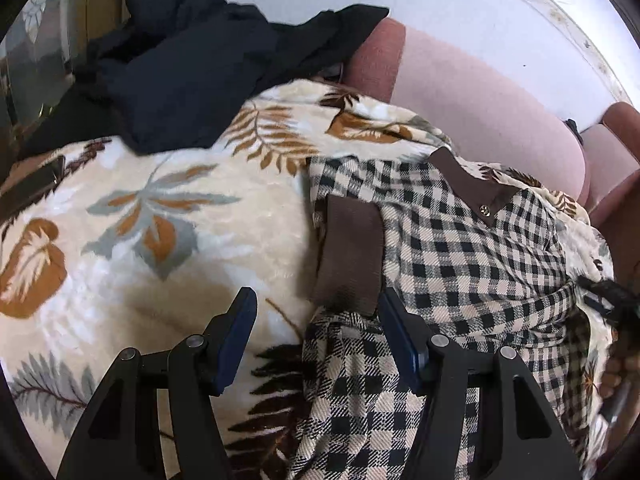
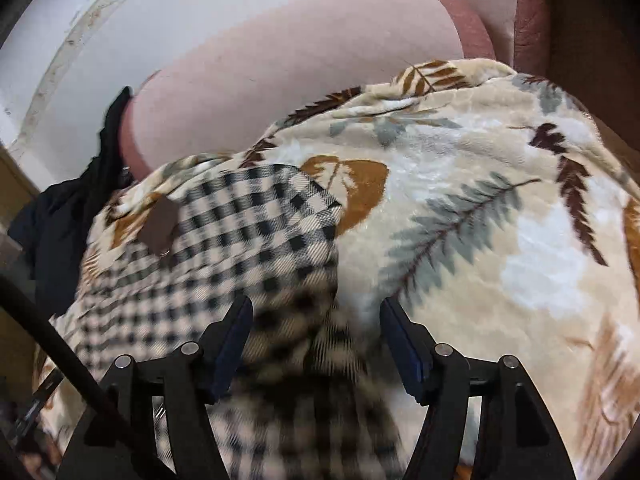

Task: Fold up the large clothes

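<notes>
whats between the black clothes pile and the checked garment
Only a bare stretch of the cream leaf-print fleece blanket separates the crumpled black clothes pile from the black-and-cream checked garment; the left wrist view shows it.

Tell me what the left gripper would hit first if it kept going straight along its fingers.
Most likely the checked garment: its brown cuff lies just beyond the open left gripper, spread on the leaf-print blanket. The gap to the cloth is hard to judge in this fisheye view.

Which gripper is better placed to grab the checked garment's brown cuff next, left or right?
Left. The left gripper is open with the brown cuff just ahead of its fingertips. The right gripper, also open, hangs over the checked garment at its blurred edge, with no cuff nearby.
</notes>
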`<state>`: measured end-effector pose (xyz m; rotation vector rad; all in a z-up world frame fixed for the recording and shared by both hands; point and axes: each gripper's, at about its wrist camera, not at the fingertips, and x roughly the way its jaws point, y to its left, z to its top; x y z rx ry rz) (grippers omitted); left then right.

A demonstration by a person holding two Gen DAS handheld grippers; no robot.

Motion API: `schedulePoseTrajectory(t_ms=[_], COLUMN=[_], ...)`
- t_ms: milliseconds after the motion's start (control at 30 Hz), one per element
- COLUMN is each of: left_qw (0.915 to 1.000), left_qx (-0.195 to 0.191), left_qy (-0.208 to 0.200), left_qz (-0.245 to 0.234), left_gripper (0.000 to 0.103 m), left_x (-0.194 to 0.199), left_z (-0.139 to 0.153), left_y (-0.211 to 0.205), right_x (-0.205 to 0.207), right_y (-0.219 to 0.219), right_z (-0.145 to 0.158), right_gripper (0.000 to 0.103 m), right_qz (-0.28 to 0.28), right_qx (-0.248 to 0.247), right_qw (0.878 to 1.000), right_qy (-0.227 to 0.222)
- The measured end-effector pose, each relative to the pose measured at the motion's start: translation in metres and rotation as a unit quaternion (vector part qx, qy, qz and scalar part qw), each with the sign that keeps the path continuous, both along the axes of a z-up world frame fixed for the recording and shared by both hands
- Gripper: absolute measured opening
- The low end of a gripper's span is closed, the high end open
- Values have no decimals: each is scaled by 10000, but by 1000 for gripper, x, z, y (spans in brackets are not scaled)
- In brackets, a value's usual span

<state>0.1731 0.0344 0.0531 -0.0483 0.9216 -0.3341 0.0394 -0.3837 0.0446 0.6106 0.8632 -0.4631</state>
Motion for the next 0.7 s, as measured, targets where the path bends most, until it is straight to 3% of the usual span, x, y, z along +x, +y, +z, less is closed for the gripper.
schedulePoseTrajectory(t_ms=[67, 100, 133, 200, 300, 433, 567, 633, 700], left_qw=[10000, 9999, 9998, 9995, 9993, 9988, 9983, 9985, 9988], left_qx=[88, 145, 188, 255, 325, 453, 543, 519, 449], left_qy=[-26, -59, -92, -146, -152, -84, -69, -91, -112], left_qz=[-39, -66, -76, -94, -122, -177, -193, -167, -137], left_gripper=[62, 62, 62, 62, 62, 62, 62, 62, 62], left_x=[-1, -1, -2, -3, -4, -3, -3, -2, 0], left_z=[-3, -3, -3, -3, -6, -13, -17, -16, -14], left_y=[-3, -5, -7, -10, -13, -16, -19, -18, -17], right_x=[4, 6, 8, 16, 14, 11, 12, 15, 10], right_y=[3, 6, 10, 25, 26, 23, 25, 27, 23], right_z=[-16, -18, -17, -14, -10, -6, -16, -18, -8], right_gripper=[68, 60, 55, 21, 12, 8, 9, 16, 31], right_qz=[30, 137, 257, 599, 602, 368, 305, 330, 196], right_qx=[508, 570, 492, -96, -363, -929, -1602, -1785, -1789], right_qw=[9986, 9981, 9983, 9980, 9968, 9923, 9776, 9712, 9717], right_qy=[-144, -201, -188, 167, 386, 730, 1332, 1544, 1532])
